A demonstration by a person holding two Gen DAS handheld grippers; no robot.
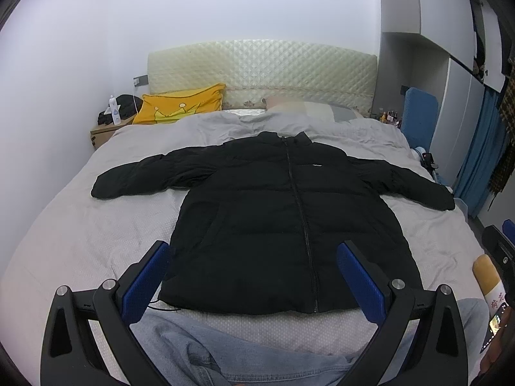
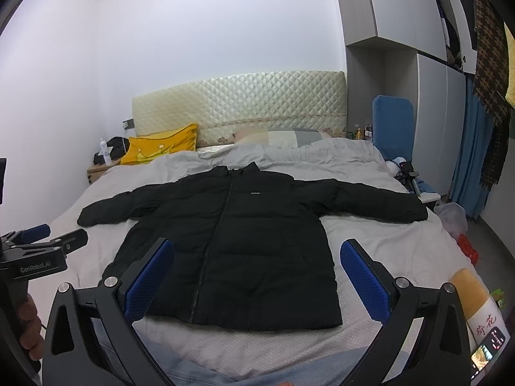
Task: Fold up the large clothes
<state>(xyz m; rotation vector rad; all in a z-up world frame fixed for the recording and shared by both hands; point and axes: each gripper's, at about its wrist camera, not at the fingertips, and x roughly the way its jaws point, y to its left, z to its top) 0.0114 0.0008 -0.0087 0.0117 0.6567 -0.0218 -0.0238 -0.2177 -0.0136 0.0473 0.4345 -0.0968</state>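
A black puffer jacket (image 1: 267,212) lies flat, front up and zipped, on the grey bed (image 1: 80,225), both sleeves spread out sideways. It also shows in the right wrist view (image 2: 244,234). My left gripper (image 1: 254,257) is open and empty, held above the jacket's hem near the foot of the bed. My right gripper (image 2: 257,254) is open and empty, also above the hem, more toward the jacket's right side. The left gripper's tool (image 2: 45,251) shows at the left edge of the right wrist view.
A yellow pillow (image 1: 180,104) and quilted headboard (image 1: 260,74) are at the far end. A nightstand (image 1: 103,132) stands far left. A blue chair (image 2: 392,125) and wardrobe (image 2: 434,96) are to the right. A yellow-capped bottle (image 2: 476,299) sits near right. Denim fabric (image 1: 206,353) lies below the grippers.
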